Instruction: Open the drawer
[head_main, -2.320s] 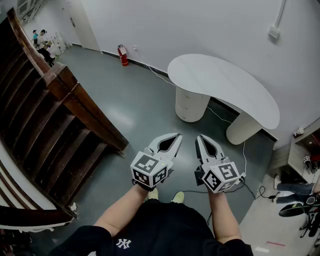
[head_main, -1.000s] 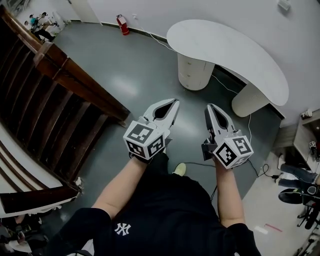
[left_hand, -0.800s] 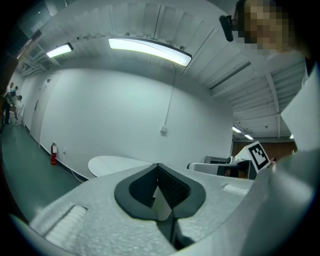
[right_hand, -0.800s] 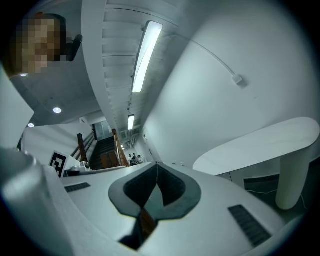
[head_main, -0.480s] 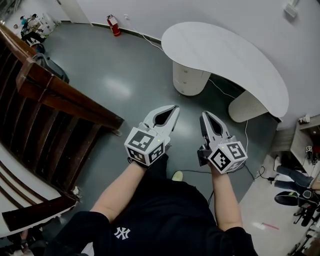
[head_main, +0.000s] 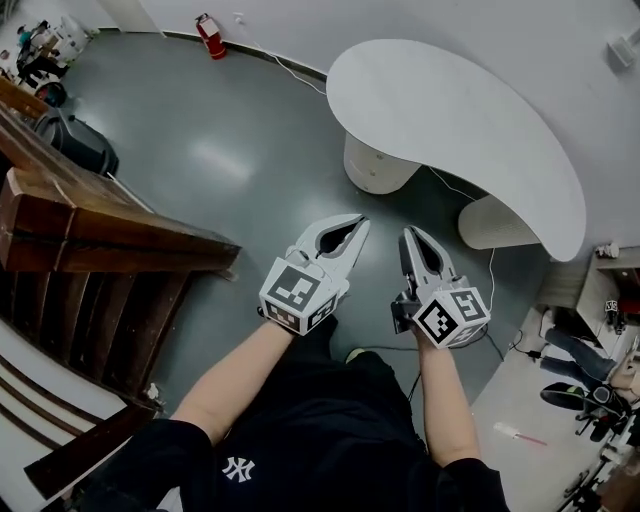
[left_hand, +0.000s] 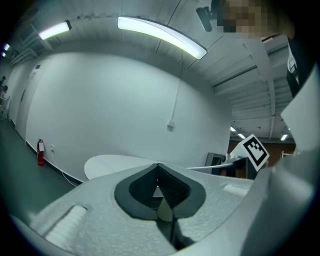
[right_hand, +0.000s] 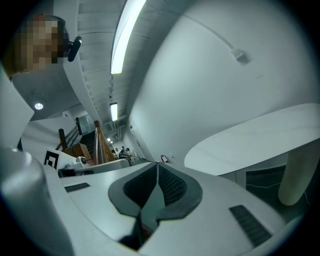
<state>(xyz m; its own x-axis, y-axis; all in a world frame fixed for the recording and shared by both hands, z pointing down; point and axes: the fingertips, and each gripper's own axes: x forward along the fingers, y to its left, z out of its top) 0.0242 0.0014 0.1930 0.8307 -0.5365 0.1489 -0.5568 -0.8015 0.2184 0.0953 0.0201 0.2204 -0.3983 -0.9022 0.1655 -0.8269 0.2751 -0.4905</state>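
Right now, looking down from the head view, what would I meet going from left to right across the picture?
black bag on the floor → red fire extinguisher → left gripper → right gripper → white box on the wall

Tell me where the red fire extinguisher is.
In the head view, the red fire extinguisher stands on the floor at the top left, against the wall, left of the white table.
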